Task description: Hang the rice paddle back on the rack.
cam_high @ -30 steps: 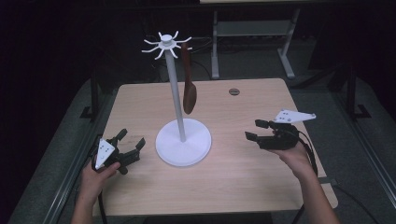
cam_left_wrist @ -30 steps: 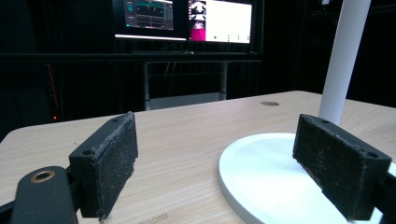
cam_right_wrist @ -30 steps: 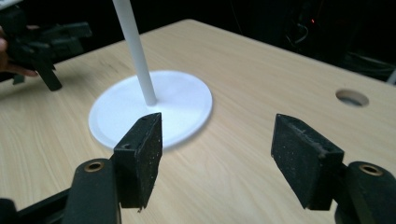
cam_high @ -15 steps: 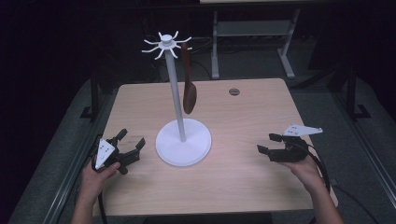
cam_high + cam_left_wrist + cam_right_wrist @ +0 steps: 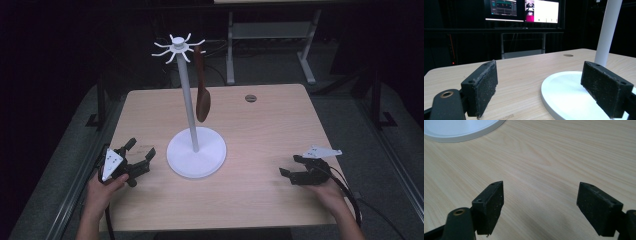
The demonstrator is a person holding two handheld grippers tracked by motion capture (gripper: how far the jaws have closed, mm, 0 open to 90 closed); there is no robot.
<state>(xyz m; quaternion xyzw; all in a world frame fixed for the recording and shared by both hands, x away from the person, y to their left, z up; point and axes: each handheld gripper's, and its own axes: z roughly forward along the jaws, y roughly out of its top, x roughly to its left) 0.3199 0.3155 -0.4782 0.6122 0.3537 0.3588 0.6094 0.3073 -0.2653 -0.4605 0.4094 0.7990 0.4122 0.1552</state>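
Observation:
A white stand (image 5: 188, 100) with a round base (image 5: 196, 158) and a ring of hooks at its top rises from the middle of the wooden table (image 5: 260, 125). A brown wooden spoon (image 5: 202, 87) hangs from one hook, bowl down. My left gripper (image 5: 140, 153) rests low on the table just left of the base, open and empty; its view shows the base (image 5: 564, 95) and the pole (image 5: 607, 30) close ahead. My right gripper (image 5: 290, 166) sits near the front right of the table, open and empty, jaws pointing left over bare wood (image 5: 541, 165).
A small round grommet (image 5: 250, 98) is set in the table near its far edge. A metal frame (image 5: 270, 35) stands on the floor behind the table. Monitors (image 5: 524, 10) glow in the dark background of the left gripper view.
My right gripper has moved back toward the table's front right and lower. The left gripper, stand and spoon have stayed put.

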